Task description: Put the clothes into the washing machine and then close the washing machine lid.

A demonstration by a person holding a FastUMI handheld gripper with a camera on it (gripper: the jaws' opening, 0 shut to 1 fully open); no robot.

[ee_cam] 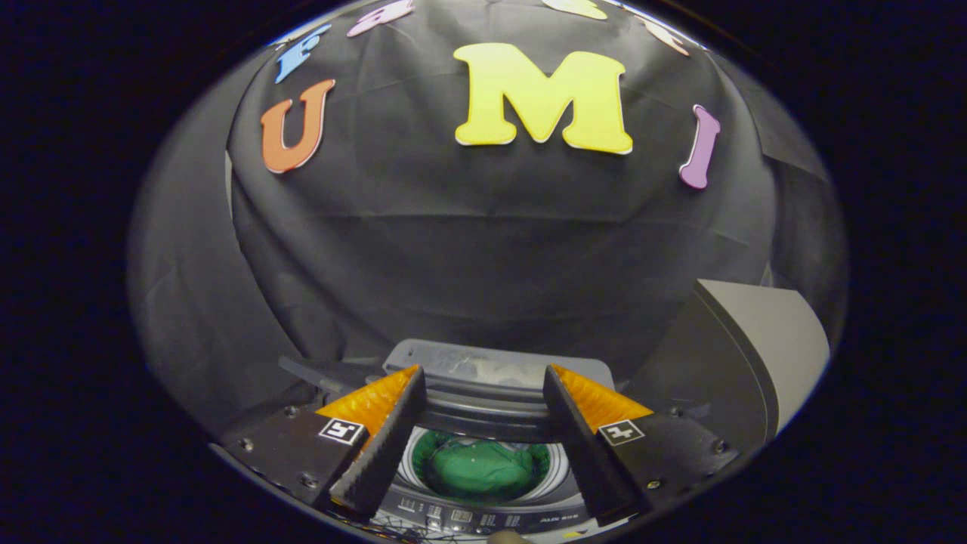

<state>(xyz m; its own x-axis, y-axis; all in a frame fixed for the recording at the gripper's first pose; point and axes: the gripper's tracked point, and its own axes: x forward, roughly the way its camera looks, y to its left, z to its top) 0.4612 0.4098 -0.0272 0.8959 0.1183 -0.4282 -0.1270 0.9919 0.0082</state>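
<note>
Gripper view looks down past the tongs [480, 423], whose two fingers stand wide apart with nothing between the pads; they grip nothing. Each finger [378, 446] carries a small square marker on its upper face.

Below and between the fingers sits the washer [483, 514], seen from above and in front. Its round drum mouth is open, and inside lies the clothes [477, 470], a crumpled green bundle resting in the drum, ringed by the drum's pale perforated wall. The bundle is well below the fingertips and touches neither of them.

The washer's lid [483, 378] is up: it stands folded back at the far side of the opening, just beyond the fingertips, its grey edge and a clear panel showing between them. A strip of buttons and markings, the panel [472, 520], runs along the washer's near edge, under the drum mouth; its details are too small to tell.

To the right of the washer, beside the right finger, stands a grey box [763, 355] with a slanted face. Behind everything hangs the booth's black cloth [468, 257], creased and draped down to the washer's back.
</note>
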